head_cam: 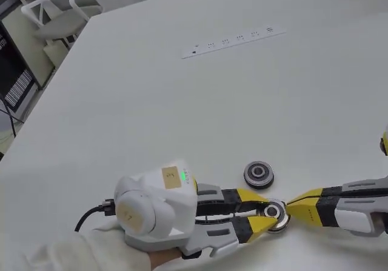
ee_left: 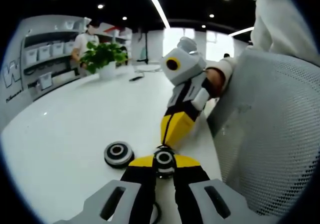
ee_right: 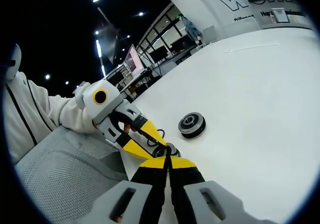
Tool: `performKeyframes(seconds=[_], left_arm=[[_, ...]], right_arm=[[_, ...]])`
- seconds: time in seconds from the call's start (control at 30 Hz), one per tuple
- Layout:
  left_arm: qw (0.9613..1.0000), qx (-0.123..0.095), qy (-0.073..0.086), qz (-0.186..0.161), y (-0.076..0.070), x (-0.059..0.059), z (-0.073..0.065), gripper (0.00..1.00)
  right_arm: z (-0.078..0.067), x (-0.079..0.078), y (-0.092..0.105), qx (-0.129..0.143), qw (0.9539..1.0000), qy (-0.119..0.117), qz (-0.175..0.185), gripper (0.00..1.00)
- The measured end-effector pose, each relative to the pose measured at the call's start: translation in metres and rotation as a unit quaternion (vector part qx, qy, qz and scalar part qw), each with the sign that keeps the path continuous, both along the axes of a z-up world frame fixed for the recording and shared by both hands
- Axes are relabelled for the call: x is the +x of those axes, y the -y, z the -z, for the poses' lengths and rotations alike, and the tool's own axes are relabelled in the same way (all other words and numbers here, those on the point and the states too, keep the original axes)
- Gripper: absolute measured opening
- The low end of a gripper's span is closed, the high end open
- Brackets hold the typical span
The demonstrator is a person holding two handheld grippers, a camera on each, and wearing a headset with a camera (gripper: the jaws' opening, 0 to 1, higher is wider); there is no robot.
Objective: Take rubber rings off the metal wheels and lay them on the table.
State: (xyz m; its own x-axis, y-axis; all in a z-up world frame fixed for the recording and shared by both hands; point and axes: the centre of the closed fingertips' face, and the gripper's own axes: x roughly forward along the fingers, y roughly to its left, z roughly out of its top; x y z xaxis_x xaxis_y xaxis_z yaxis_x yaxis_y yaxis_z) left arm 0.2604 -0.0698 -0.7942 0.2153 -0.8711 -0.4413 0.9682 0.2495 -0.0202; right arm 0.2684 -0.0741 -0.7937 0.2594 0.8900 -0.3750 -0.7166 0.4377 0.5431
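A small metal wheel (head_cam: pixel 274 211) with a black rubber ring sits low over the white table (head_cam: pixel 182 113) near its front edge. My left gripper (head_cam: pixel 270 214) comes in from the left, shut on this wheel (ee_left: pixel 164 161), one yellow jaw on each side. From the right, my right gripper (head_cam: pixel 290 208) has its yellow jaws pressed together at the wheel's rim (ee_right: pixel 167 151), seemingly pinching the rubber ring. A second wheel (head_cam: pixel 259 174) with its ring on lies flat just behind; it is also the wheel (ee_left: pixel 118 154) in the left gripper view and the wheel (ee_right: pixel 192 125) in the right gripper view.
A flush socket strip (head_cam: pixel 233 40) lies in the tabletop farther back. White chairs (head_cam: pixel 60 13) stand past the table's far left corner. A potted plant (ee_left: pixel 102 58) sits on the table's distant end with a person (ee_left: pixel 85 36) behind it.
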Motion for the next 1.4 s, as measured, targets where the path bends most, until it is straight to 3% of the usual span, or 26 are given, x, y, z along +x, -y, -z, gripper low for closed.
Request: performKeyframes(seconds=[0.43, 1.4], left_arm=[[1.0000, -0.001, -0.002, -0.001, 0.001, 0.000, -0.001, 0.13], [1.0000, -0.002, -0.001, -0.001, 0.002, -0.001, -0.002, 0.13]], right_arm=[[-0.004, -0.001, -0.002, 0.005, 0.9999, 0.010, -0.005, 0.00], [-0.012, -0.004, -0.006, 0.029, 0.9995, 0.007, -0.012, 0.00]])
